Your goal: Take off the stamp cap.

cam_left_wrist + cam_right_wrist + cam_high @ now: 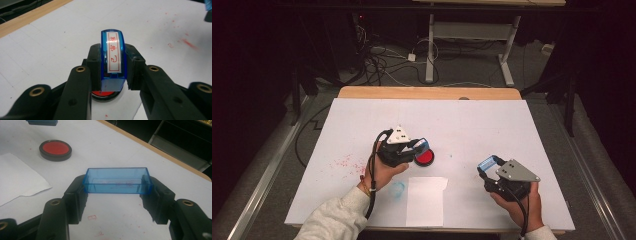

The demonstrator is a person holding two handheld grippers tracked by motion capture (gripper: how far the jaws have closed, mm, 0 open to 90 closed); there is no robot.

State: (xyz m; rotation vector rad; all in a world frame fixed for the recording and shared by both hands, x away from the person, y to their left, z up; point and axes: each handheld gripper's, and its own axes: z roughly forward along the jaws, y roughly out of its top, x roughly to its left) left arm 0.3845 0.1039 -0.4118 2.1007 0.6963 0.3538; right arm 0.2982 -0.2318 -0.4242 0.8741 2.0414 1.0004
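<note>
My left gripper (113, 70) is shut on a blue stamp (113, 56) with a white label of red characters, held just above a round black ink pad with a red face (105, 94). From above, the stamp (422, 145) hangs at the pad's (426, 158) upper edge, near the table's middle. My right gripper (117, 188) is shut on a clear blue stamp cap (117, 180), open side up, held over the table at the right (490, 163). The ink pad (55, 150) and the stamp's underside (42, 122) lie farther off in the right gripper view.
A white sheet of paper (426, 200) lies near the front edge, between the two hands. Red ink smears (346, 164) mark the white table cover at the left, and a faint blue ring (397, 189) sits beside the paper. A wooden table edge (427, 92) runs along the back.
</note>
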